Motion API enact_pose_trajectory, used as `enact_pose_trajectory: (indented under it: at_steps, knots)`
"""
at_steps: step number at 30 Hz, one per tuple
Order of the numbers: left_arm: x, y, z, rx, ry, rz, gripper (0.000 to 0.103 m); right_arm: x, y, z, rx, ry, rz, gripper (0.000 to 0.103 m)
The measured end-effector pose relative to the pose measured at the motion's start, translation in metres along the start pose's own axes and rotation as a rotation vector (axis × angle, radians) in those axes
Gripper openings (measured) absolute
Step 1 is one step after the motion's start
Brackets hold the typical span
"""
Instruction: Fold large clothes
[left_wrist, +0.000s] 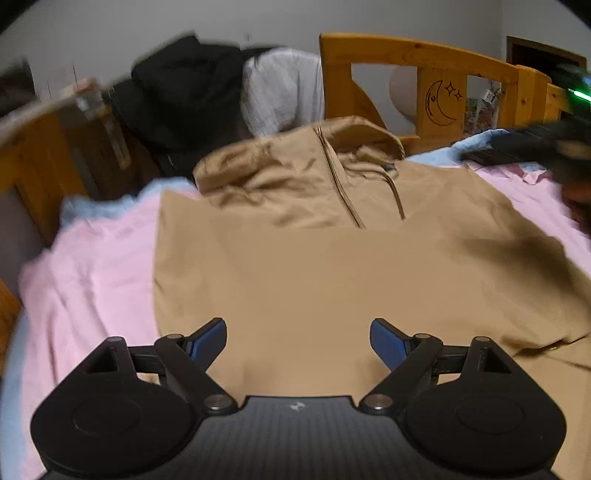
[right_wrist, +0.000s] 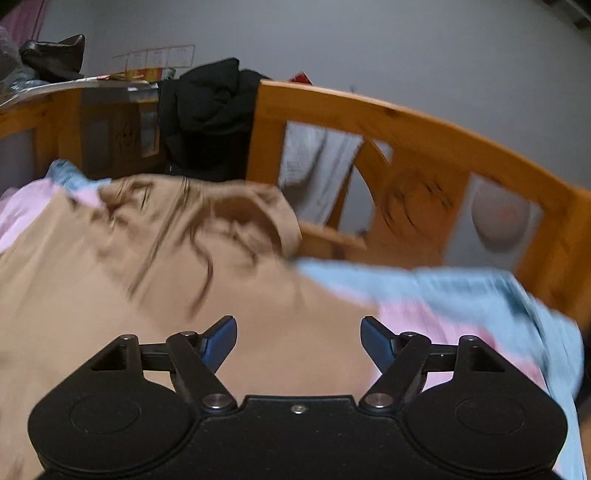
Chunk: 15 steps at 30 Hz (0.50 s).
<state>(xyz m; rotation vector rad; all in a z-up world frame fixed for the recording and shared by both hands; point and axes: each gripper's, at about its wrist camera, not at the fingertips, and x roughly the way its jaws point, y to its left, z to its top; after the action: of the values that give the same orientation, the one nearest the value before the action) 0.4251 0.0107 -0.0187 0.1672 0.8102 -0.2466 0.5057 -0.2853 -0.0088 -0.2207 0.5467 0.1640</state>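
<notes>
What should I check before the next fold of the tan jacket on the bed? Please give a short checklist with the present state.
1. Left tongs open, nothing between them: ok.
2. Right tongs open, nothing between them: ok.
3. Tan jacket lies spread on the pink sheet: ok.
4. Jacket body smooth: ok; hood crumpled: not ok.
5. Sleeves tucked in: cannot tell.
6. Right wrist view sharp enough for aiming: not ok, blurred.

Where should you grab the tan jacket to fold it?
Probably grip the tan jacket at its bare left edge, coming in from the pink sheet side. That edge lies flat and straight, with no folds hiding it.
</notes>
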Motion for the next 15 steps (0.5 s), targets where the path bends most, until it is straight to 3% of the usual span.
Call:
enact_pose_trajectory:
  at_steps: [6, 11, 13, 14, 15]
  knots:
    - [-0.009, 0.038, -0.015, -0.187, 0.037, -0.028, 0.090, 0.110, 0.039, 0.077, -0.046, 0.039, -0.041, 0.060]
    - [-0.031, 0.067, -0.029, -0.182, 0.046, 0.004, 0.091, 0.161, 0.062, 0.102, -0.124, 0.104, -0.108, 0.058]
    - [-0.040, 0.073, -0.030, -0.156, 0.033, 0.022, 0.091, 0.175, 0.067, 0.105, -0.140, 0.126, -0.125, 0.041]
    - [-0.043, 0.076, -0.031, -0.154, 0.023, 0.031, 0.091, 0.181, 0.069, 0.106, -0.126, 0.147, -0.141, 0.004]
    - [-0.045, 0.077, -0.030, -0.158, 0.015, 0.032, 0.091, 0.184, 0.069, 0.108, -0.101, 0.164, -0.161, 0.002]
